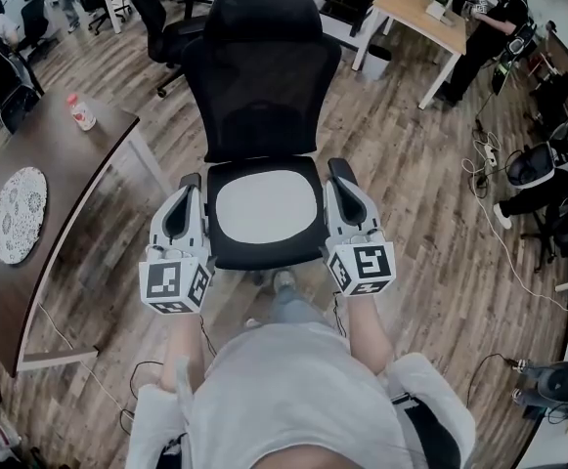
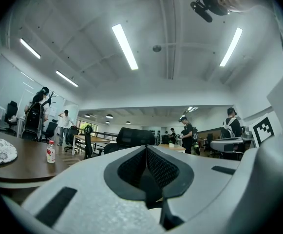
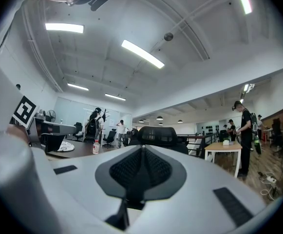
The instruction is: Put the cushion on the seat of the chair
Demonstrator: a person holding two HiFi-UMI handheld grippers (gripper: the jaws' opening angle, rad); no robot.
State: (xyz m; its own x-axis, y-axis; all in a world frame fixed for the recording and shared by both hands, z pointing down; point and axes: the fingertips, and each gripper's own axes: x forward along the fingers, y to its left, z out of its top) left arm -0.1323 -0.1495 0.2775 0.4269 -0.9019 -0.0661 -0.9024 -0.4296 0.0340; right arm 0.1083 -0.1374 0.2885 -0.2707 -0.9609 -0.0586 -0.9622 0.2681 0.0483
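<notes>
Floor (image 1: 411,193): wood-look planks, open office.

Chair (image 1: 264,76): black, mesh back, headrest on top, facing the wearer. No maker's mark can be read on it.

Table (image 1: 59,184): dark brown, to the left of the chair.

Seat (image 1: 264,254): black. Only its rim shows round the cushion.

Cushion (image 1: 267,208): white, rounded square, lying flat on the seat, roughly centred, with the black rim showing on all four sides. No label or print visible on its top face.

Left gripper (image 1: 190,184): just beside the seat's left edge, pointing level toward the chair back. Jaws pressed together, nothing between the pads.

Right gripper (image 1: 342,172): just beside the seat's right edge, parallel to the left one. Jaws pressed together, nothing between them.

Neither gripper touches the cushion.

Marker cubes (image 1: 174,283) and (image 1: 362,267): black-and-white square codes on each face. Patterns only, no letters.

Round patterned mat (image 1: 18,213): white with dark figures, lying on the table.

Bottle (image 1: 81,112): small, upright near the table's far end, red cap and red label band. The print is too small to read.
</notes>
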